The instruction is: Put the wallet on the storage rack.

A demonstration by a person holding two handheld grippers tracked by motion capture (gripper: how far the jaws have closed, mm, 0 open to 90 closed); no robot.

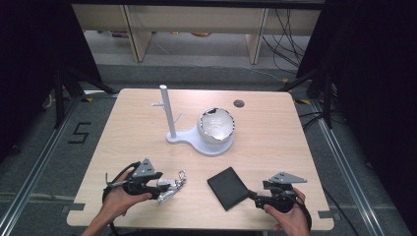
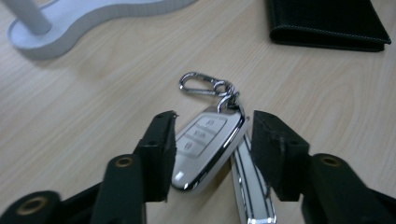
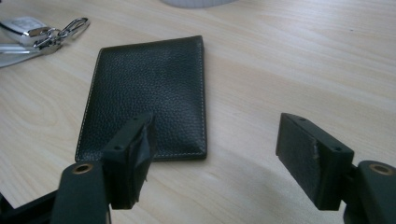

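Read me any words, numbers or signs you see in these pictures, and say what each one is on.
"5": black mark on the grey floor left of the table.
Key fob: button symbols, too blurred to read.
Black wallet: no lettering visible.
White stand and round bowl: no readable text.

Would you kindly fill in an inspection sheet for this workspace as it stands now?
Surface: wooden table, with a round hole near its far edge.
Job's things: key fob with clip lying flat; black wallet flat, closed.
Clutter: white stand with a bowl on its base.
Grippers: left gripper jaws either side of the fob, a gap showing at one side; right gripper open, just short of the wallet.
Cables: a black one trails from each gripper; more lie on the floor beyond.
Surroundings: grey floor, black curtains, wooden furniture legs.
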